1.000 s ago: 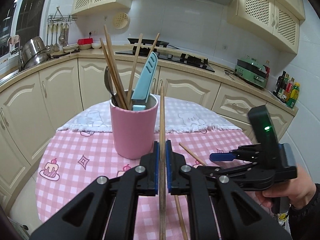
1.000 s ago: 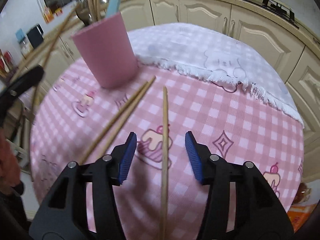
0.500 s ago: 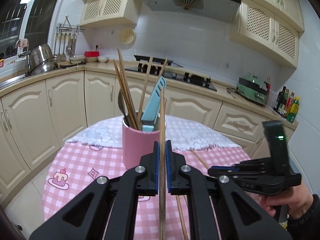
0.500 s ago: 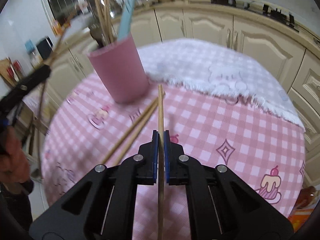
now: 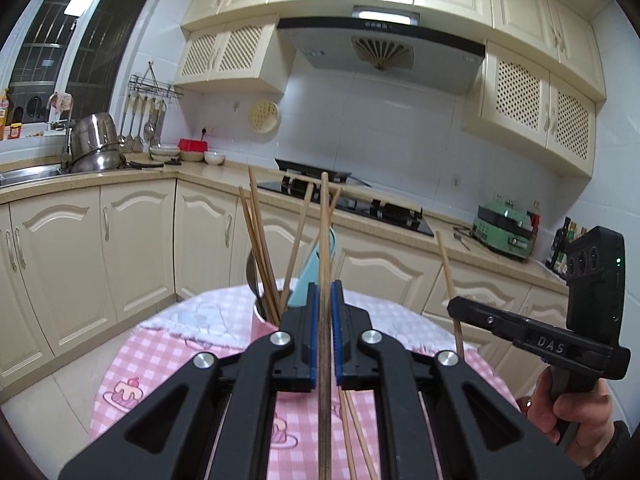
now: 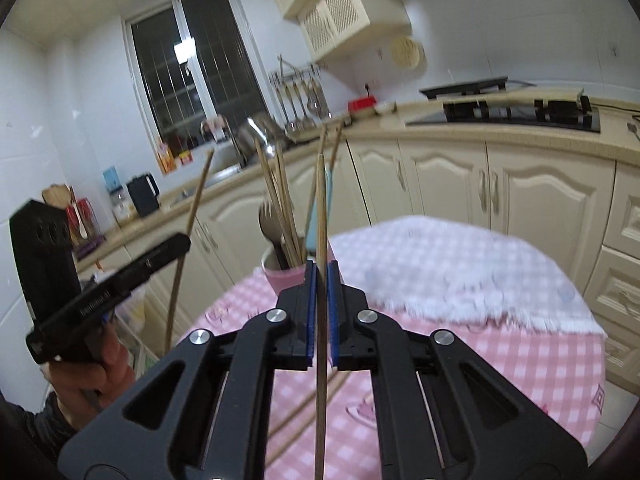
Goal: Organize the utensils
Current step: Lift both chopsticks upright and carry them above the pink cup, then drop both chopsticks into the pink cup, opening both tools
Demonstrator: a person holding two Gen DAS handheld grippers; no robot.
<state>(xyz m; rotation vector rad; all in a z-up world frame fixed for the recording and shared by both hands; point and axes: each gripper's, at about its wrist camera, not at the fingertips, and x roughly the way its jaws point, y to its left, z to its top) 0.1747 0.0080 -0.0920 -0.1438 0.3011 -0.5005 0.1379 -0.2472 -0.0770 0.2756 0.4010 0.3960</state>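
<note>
A pink cup (image 6: 286,278) stands on the round pink-checked table (image 6: 460,364); it holds several wooden chopsticks, a dark spoon (image 6: 268,220) and a light-blue knife (image 5: 318,276). My left gripper (image 5: 325,336) is shut on a wooden chopstick (image 5: 325,240), raised just in front of the cup (image 5: 260,330). My right gripper (image 6: 319,312) is shut on another chopstick (image 6: 320,208), lifted above the table and pointing at the cup. Two loose chopsticks (image 6: 308,408) lie on the cloth. Each view shows the other gripper holding its stick (image 5: 448,276), (image 6: 188,236).
A white fringed cloth (image 6: 448,264) covers the far half of the table. Cream cabinets, a counter with a gas hob (image 5: 360,204), steel pots (image 5: 96,148) and a green appliance (image 5: 504,228) ring the table.
My right gripper closed on a chopstick from the table and lifted it. Both grippers rose and tilted up, with the cup now lower in both views.
</note>
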